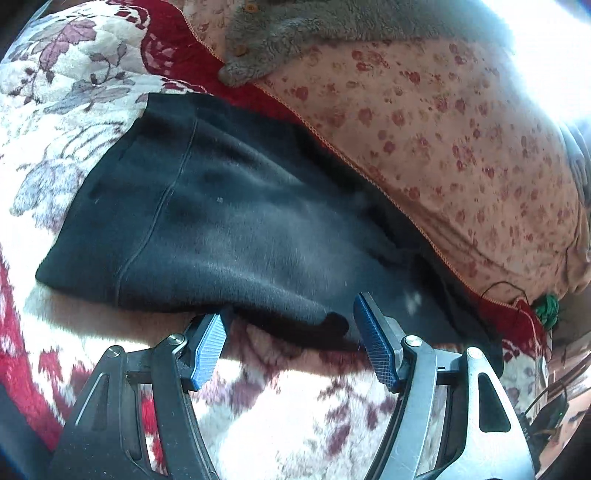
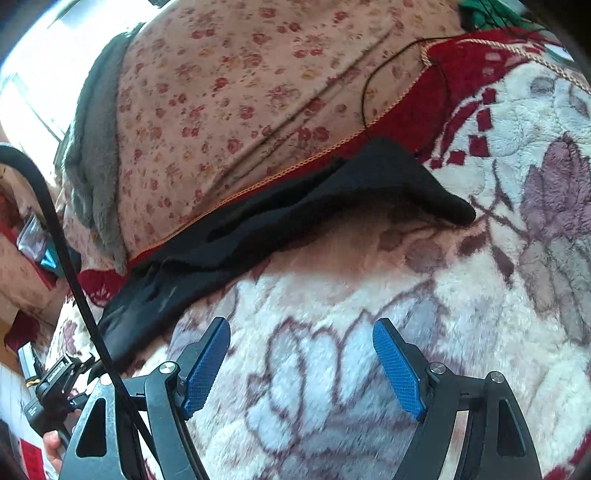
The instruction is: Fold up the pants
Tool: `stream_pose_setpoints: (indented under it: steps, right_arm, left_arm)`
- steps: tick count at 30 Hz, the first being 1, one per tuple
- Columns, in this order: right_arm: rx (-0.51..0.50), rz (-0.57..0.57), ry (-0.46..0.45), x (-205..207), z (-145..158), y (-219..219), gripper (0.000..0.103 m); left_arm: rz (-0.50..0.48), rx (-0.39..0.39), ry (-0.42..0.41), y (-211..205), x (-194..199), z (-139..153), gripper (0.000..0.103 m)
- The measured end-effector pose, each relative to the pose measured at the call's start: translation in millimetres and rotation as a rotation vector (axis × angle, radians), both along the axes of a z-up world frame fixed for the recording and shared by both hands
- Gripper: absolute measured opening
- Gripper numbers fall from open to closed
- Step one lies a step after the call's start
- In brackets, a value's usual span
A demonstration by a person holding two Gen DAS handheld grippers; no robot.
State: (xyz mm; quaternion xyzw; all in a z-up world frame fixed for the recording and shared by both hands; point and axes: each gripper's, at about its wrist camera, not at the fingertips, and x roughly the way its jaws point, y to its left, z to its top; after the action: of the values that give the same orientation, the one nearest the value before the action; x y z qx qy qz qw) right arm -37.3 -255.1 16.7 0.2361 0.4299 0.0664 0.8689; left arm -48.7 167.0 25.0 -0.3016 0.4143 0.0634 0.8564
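Note:
Dark navy pants [image 1: 221, 221] lie flat on a fleece floral blanket [image 1: 74, 110], with a long seam running down them. In the left wrist view my left gripper [image 1: 291, 314] is open, its blue pads either side of the pants' near edge, which sags between them. In the right wrist view the pants [image 2: 295, 210] show as a dark strip with one corner lifted off the blanket. My right gripper [image 2: 301, 332] is open and empty over the blanket [image 2: 369, 295], short of the pants' edge.
A pink flowered quilt [image 1: 443, 147] bulges right behind the pants, with a grey fleece garment [image 1: 314, 29] on top. A green item [image 1: 550, 306] lies at the quilt's end. A black cable [image 2: 55, 229] crosses the left of the right wrist view.

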Motion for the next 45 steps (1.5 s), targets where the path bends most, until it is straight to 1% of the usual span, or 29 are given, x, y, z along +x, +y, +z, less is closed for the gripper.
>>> stream_pose_setpoints:
  steps: [4, 7, 8, 9, 11, 12, 13, 15, 17, 20, 24, 29, 34, 39, 41, 42, 45]
  right_arm:
    - [0.000, -0.008, -0.001, 10.3, -0.2, -3.4, 0.078]
    - [-0.010, -0.002, 0.006, 17.5, -2.5, -1.0, 0.078]
    - [-0.010, -0.001, 0.008, 19.2, -3.1, -0.2, 0.078]
    - [-0.008, -0.002, 0.007, 20.8, -3.5, -0.2, 0.078]
    - [-0.006, -0.003, 0.005, 23.7, -4.7, 0.5, 0.078]
    - [-0.004, -0.003, 0.007, 25.7, -5.6, 1.5, 0.079]
    - [-0.004, -0.003, 0.007, 26.1, -6.3, 2.0, 0.079]
    - [-0.008, -0.003, 0.007, 28.3, -6.7, 4.4, 0.079]
    - [-0.005, -0.003, 0.006, 28.3, -6.2, 6.7, 0.079]
    - [0.003, -0.004, 0.005, 28.3, -5.8, 7.3, 0.078]
    - [0.028, -0.011, 0.009, 25.4, -5.7, 5.7, 0.079]
    - [0.035, 0.004, 0.003, 22.1, -2.4, 8.7, 0.078]
    - [0.030, -0.004, -0.008, 23.6, 1.2, 8.6, 0.078]
    - [0.017, -0.040, 0.002, 39.9, 1.0, -5.6, 0.078]
    - [0.004, -0.041, 0.021, 54.4, -0.2, -11.3, 0.078]
    - [-0.009, -0.040, 0.028, 63.3, -0.4, -13.0, 0.078]
    - [-0.022, -0.035, 0.031, 91.3, 2.3, -16.5, 0.078]
  left_arm:
    - [0.018, -0.010, -0.002, 3.3, 14.4, -1.5, 0.068]
    - [0.019, 0.021, 0.001, 0.5, 22.0, -1.1, 0.067]
    - [0.017, 0.028, 0.000, 0.2, 22.4, -0.6, 0.056]
    - [0.012, 0.035, 0.003, 1.0, 24.1, -0.4, 0.041]
    - [0.001, 0.038, 0.014, 4.6, 27.6, -1.8, 0.027]
    - [0.000, 0.043, 0.019, 7.1, 28.5, -2.8, 0.016]
    - [-0.001, 0.047, 0.025, 8.8, 28.6, -3.8, 0.014]
    - [-0.021, 0.043, 0.028, 10.2, 28.5, -3.8, 0.012]
    - [-0.038, 0.075, 0.020, 6.8, 25.8, 0.5, 0.010]
    - [-0.067, 0.111, -0.014, 3.4, 20.3, 8.8, 0.009]
    - [-0.093, 0.082, -0.029, 10.7, 16.5, 13.2, 0.008]
    - [-0.118, 0.099, -0.053, 13.2, 5.9, 20.5, 0.008]
    - [-0.115, 0.070, -0.060, 27.2, -3.5, 25.6, 0.007]
    - [-0.093, 0.082, -0.066, 50.9, -14.4, 35.7, 0.007]
    - [-0.078, 0.088, -0.059, 62.9, -15.1, 39.2, 0.007]
    - [-0.070, 0.098, -0.057, 68.7, -14.7, 41.1, 0.007]
    - [-0.027, 0.160, -0.060, 87.3, -11.5, 50.7, 0.007]
